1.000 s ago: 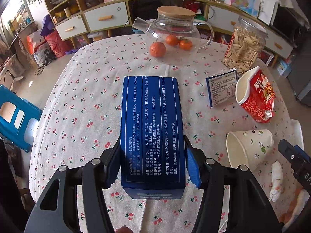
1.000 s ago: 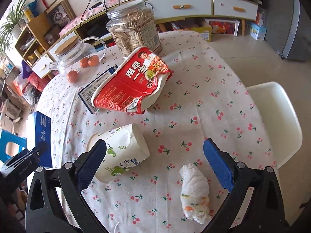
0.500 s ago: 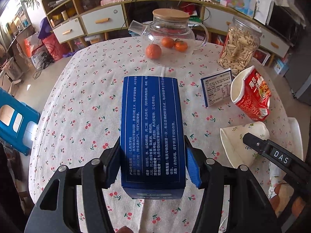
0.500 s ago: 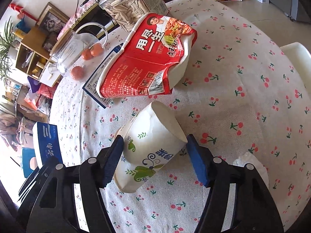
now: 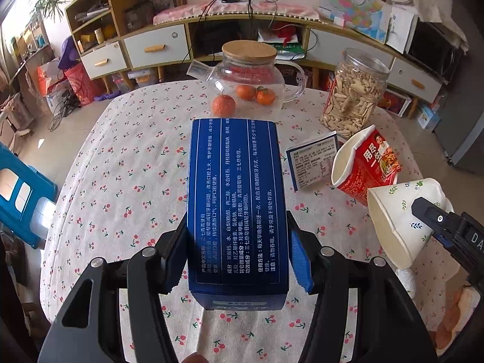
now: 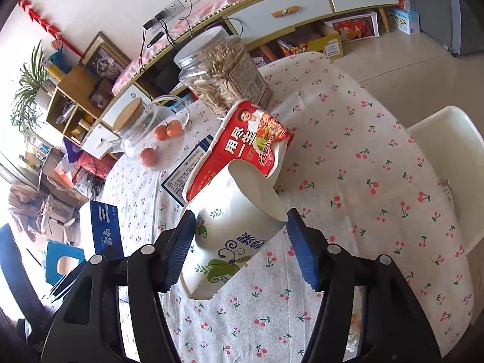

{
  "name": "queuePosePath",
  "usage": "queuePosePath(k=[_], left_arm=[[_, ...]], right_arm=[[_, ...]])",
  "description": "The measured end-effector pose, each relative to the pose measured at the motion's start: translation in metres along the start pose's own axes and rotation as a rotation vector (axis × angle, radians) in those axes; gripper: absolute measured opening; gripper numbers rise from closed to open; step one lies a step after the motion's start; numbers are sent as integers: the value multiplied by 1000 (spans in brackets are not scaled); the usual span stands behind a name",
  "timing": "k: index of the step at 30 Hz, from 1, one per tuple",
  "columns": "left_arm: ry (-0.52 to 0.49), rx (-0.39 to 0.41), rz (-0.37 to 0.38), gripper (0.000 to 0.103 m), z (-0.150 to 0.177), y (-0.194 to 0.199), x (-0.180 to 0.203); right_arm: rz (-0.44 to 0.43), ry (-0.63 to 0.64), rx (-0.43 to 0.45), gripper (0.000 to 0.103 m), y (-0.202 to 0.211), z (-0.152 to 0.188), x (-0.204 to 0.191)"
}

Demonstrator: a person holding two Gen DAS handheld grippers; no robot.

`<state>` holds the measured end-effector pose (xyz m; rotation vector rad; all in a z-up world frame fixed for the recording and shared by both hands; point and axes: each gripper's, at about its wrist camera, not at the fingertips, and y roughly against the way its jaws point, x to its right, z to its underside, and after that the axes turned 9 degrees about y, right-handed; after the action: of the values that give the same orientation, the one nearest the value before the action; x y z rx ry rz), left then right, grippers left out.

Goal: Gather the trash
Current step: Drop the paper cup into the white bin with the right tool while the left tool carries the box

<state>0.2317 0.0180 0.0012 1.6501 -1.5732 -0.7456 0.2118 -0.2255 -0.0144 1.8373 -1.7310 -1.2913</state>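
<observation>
Only the left wrist view shows the printed back of the blue carton [image 5: 237, 208], a long stiff cardboard box with white text, clamped at its near end between the half-spread blue pads of the left gripper [image 5: 239, 257] and held above the cherry-print tablecloth [image 5: 127, 163]. Over in the right wrist view the same carton sits at 9 o'clock, showing only its end face. That view alone shows the right gripper [image 6: 242, 251], whose jaws have just closed partway onto the paper cup [image 6: 230, 236]; the ribbed pads pinch its white, leaf-printed wall, and the squashed cup hangs tilted above the table, base forward. Beyond it at 12 o'clock lie a crushed red noodle tub [image 6: 245, 145] and a clear plastic jar [image 6: 224, 75] of pale sticks; a glass teapot [image 6: 145, 130] with cork lid stands at 10 o'clock.
</observation>
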Motion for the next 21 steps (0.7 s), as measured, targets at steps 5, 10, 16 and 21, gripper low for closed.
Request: queuePosePath(k=[5,10,16,21], left_arm=[[-17,28,40,57,-2,9,24],[-39,48,77,57,-2,15,50],[-76,58,117,57,1,16,85],[-106,63,143,57,5,16,111]], right_arm=[[38,-2,69,59,21,-10,18],[92,-7,125,60,40,-15,38],[175,-15,187,60,61,-19,68],[274,-16,245,61,80,-22,95]])
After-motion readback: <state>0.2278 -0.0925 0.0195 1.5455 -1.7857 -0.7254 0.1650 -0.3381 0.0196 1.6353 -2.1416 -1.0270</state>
